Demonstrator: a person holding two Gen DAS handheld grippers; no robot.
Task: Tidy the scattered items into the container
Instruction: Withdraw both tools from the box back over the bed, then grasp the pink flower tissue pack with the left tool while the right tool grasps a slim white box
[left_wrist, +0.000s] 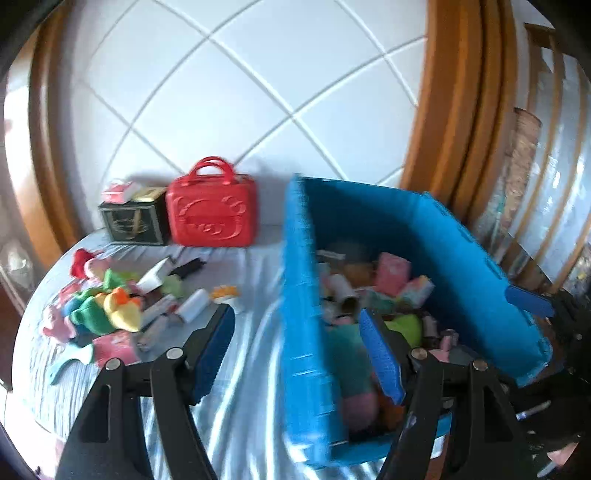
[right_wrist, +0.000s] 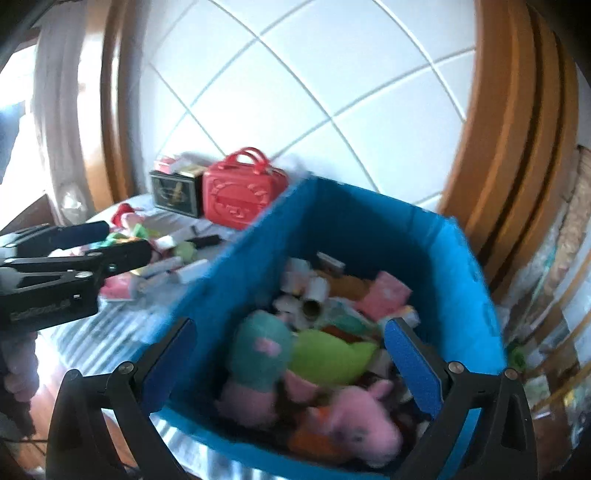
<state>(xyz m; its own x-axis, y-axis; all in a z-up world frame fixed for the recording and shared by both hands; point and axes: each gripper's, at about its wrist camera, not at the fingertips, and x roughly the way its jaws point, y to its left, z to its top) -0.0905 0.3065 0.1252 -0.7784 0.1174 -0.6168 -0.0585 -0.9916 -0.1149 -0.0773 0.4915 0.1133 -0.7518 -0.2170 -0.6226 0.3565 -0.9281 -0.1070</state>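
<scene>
A blue bin (right_wrist: 369, 229) with thin, folded walls stands on a counter (left_wrist: 240, 398) covered in a pale, wrinkled striped cloth, backed by a wall of large white tiles. Inside it lie soft plush toys, among them a pink plush (right_wrist: 354, 417), a teal plush (right_wrist: 262, 350) and a lime-green one (right_wrist: 332, 354), with cardboard tubes (right_wrist: 314, 302) and small pink packets behind them. The left tool (left_wrist: 299, 350) hangs released with nothing between its blue ribbed pads, straddling the bin's near wall, one finger over the cloth and one over the bin's contents. The right tool (right_wrist: 291, 373) is likewise spread and empty above the bin. To the left of the bin, a scattered heap (left_wrist: 122, 306) of coloured plush pieces, tubes and packets lies on the cloth. Behind that heap, against the wall, a glossy red handbag-shaped case (left_wrist: 212, 214) with moulded handles stands just beside a dark square tin (left_wrist: 135, 221).
</scene>
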